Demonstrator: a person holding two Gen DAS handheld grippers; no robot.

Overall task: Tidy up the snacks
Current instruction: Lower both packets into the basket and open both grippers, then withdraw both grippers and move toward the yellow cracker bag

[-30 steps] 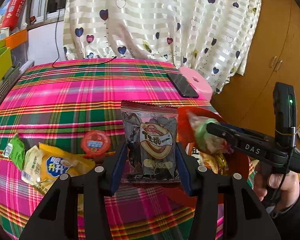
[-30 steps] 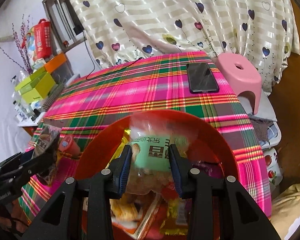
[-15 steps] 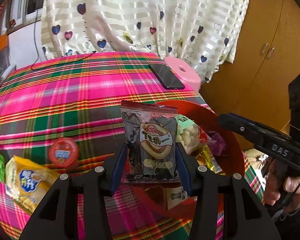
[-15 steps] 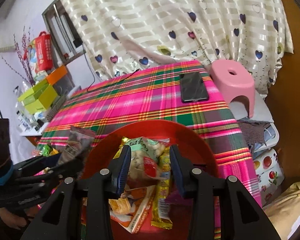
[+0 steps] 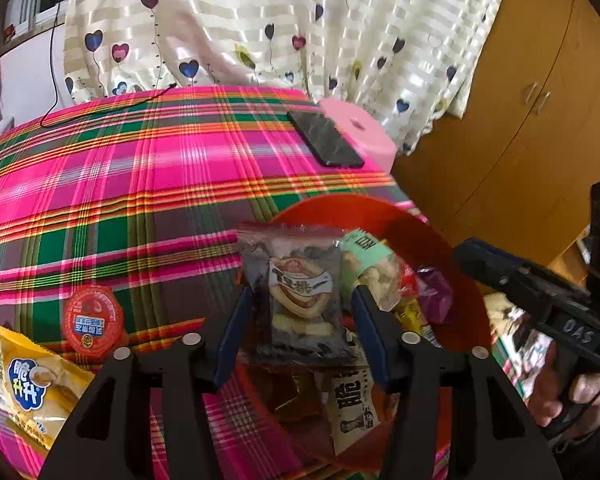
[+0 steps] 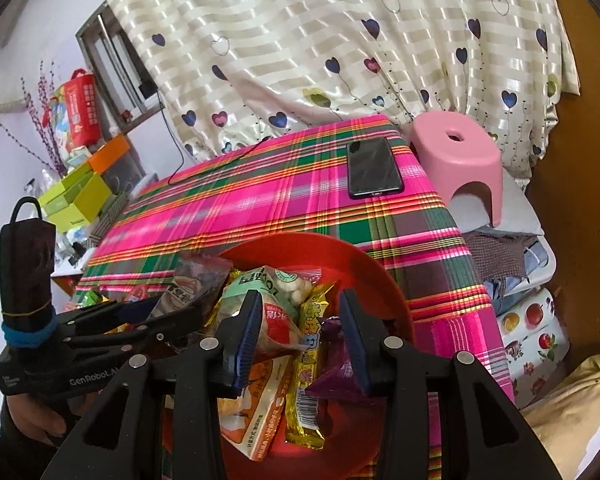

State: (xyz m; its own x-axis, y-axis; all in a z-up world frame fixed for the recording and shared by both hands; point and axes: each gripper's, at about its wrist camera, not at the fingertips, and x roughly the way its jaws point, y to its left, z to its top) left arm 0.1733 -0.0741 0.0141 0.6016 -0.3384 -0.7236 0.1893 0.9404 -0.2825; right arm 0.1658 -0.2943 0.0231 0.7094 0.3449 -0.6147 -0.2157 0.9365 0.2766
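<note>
The bench (image 5: 148, 168) is covered with a pink and green checked cloth, and near its corner a wide red bowl (image 5: 432, 240) is set, which is already filled with several snack packets. By its look the bowl is stiff plastic and can take more packets without tipping. Over the rim of the bowl a dark snack packet (image 5: 300, 296) is seen between the blue pads of the left tongs (image 5: 300, 336); the jaws are opening at this moment, gaps are visible on both sides of the packet, so it is judged to be released and about to fall into the bowl. Such a packet is probably light, soft and crinkly, with a smooth film that can slip; it is best taken across its flat middle or by a sealed edge, with gentle pressure, because the pieces inside may be crushed. The right tongs (image 6: 300, 336) are held partly spread above the bowl, and nothing is pinched between them, although a white and red packet (image 6: 276, 320) lies just under the left pad. On the cloth beside the bowl a yellow packet (image 5: 32, 384) and a small round red cup (image 5: 92, 320) are left to be collected. The cup is likely stiffer and is better gripped by its sides.
</note>
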